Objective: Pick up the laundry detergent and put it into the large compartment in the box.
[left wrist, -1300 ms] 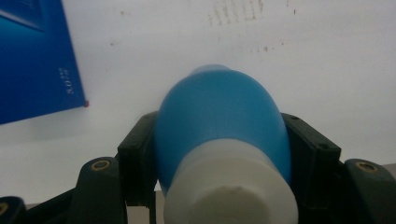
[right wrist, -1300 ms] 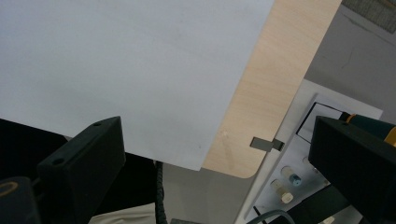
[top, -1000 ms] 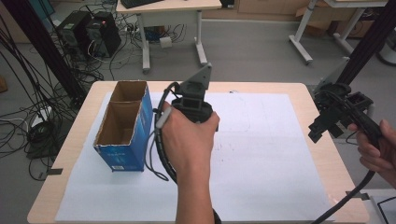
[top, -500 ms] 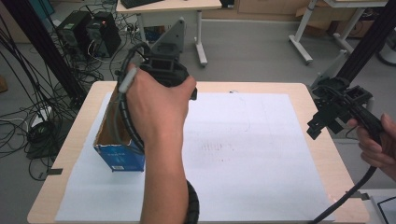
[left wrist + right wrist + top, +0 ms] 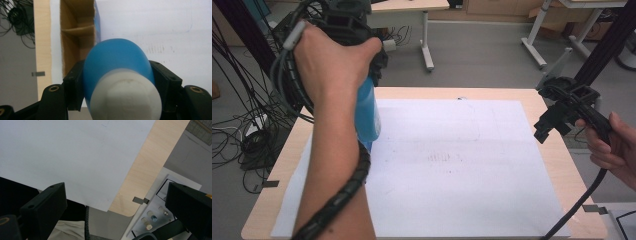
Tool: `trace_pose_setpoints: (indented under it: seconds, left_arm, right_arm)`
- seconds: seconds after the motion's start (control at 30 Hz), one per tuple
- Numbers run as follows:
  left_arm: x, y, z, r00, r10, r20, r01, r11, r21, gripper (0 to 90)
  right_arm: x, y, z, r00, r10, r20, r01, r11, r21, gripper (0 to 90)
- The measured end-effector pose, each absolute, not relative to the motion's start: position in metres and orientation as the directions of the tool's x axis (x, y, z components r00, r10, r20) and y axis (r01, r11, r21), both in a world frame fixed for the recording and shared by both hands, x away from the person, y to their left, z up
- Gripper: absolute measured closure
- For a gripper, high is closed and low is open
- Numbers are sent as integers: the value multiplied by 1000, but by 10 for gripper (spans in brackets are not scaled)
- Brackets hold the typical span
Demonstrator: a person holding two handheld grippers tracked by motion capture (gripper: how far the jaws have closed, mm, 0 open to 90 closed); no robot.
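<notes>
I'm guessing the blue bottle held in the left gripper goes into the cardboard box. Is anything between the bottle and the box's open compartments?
Nothing visible does. In the left gripper view, the blue bottle sits clamped in the left gripper, with the cardboard box beyond it; the compartments in sight look open and bare.

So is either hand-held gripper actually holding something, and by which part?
The left hand-held gripper clamps a blue bottle on its body, just past the white cap. The right hand-held gripper is open.
</notes>
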State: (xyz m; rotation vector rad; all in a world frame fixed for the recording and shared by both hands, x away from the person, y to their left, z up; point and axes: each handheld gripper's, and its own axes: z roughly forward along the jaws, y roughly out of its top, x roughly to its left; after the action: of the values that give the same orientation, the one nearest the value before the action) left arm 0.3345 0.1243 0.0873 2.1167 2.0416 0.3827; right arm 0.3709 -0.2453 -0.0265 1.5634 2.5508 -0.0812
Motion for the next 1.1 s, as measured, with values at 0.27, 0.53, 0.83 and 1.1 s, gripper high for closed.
trace_pose_setpoints:
  seconds: [0.27,0.53,0.83,1.1]
  left_arm:
    - [344,154,93,21,997,79,947,-45,319,368]
    - [353,180,84,37,996,83,949,-60,309,368]
    - [364,198,59,41,995,90,958,-65,280,368]
    - [375,211,36,43,997,68,965,-59,255,368]
  right_arm:
    - [380,-240,-28,-441,882,-167,893,450,20,36]
    - [385,-240,-28,-425,889,-171,900,435,23,36]
    - [390,-235,-30,-417,892,-176,905,426,15,36]
    - [393,-232,-31,-415,892,-181,906,424,11,36]
